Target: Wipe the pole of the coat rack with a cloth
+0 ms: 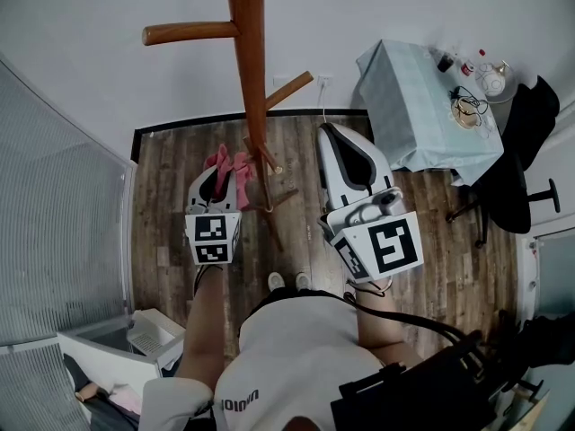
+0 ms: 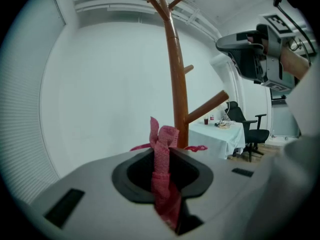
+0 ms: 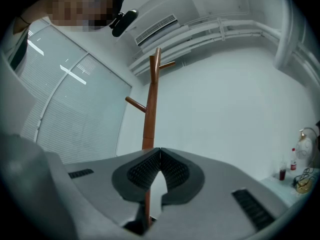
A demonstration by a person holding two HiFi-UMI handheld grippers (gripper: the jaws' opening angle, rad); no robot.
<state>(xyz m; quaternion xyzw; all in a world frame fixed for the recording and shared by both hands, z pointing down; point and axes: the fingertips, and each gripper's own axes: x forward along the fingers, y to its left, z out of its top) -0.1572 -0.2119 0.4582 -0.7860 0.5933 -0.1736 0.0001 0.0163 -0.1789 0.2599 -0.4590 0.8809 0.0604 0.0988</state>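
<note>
The brown wooden coat rack pole [image 1: 248, 70] rises in front of me, with pegs branching off and its feet on the wood floor. A pink cloth [image 1: 228, 162] is clamped in my left gripper [image 1: 230, 172], just left of the pole at low height. In the left gripper view the cloth [image 2: 163, 169] sticks up between the jaws, and the pole [image 2: 177, 89] stands close behind it. I cannot tell whether the cloth touches the pole. My right gripper [image 1: 331, 133] is to the right of the pole, apart from it. Its jaws [image 3: 159, 152] are shut with nothing in them, and the pole [image 3: 150, 109] is beyond.
A table with a pale cloth [image 1: 418, 110] carrying small items stands at the back right, with a black office chair [image 1: 514, 164] beside it. A glass partition with blinds [image 1: 54, 232] runs along the left. A white box [image 1: 148, 335] sits at the lower left. My shoes [image 1: 287, 281] are near the rack's base.
</note>
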